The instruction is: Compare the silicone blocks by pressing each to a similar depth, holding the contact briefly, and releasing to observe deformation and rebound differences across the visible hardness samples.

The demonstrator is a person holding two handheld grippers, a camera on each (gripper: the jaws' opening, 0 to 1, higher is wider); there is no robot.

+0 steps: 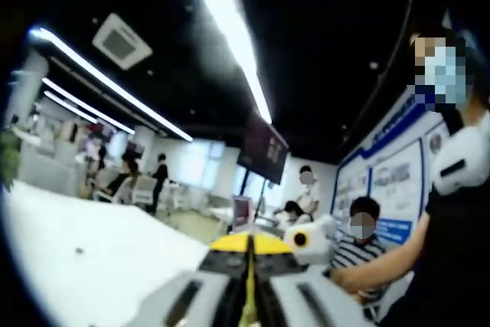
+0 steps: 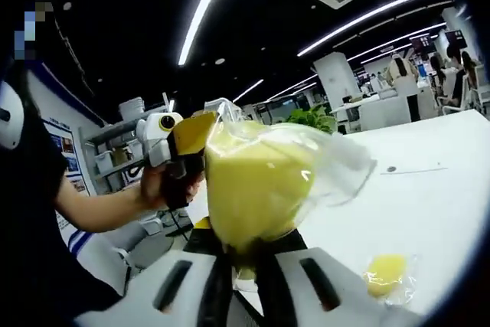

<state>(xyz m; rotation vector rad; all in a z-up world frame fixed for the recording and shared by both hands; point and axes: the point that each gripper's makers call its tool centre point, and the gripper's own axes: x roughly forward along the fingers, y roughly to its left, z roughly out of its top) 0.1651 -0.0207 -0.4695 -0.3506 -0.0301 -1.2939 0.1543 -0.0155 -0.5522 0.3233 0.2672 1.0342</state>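
Note:
A yellow silicone block [image 2: 256, 181] in a clear plastic bag [image 2: 337, 162] stands up between the jaws of my right gripper [image 2: 245, 256], which is shut on its lower end. It is raised above the white table [image 2: 436, 204]. A hand holds my left gripper [image 2: 188, 142] close beside the bag's upper left corner; whether it touches the bag I cannot tell. In the left gripper view, my left gripper [image 1: 250, 249] has its yellow-tipped jaws together with nothing showing between them. A smaller bagged yellow block [image 2: 387, 273] lies on the table at the lower right.
The white table [image 1: 92, 258] spreads to the left in the left gripper view. Seated people [image 1: 361, 235] are at desks behind it, and the person's dark sleeve [image 1: 452, 266] is at the right. A green plant [image 2: 314, 118] stands past the table's far end.

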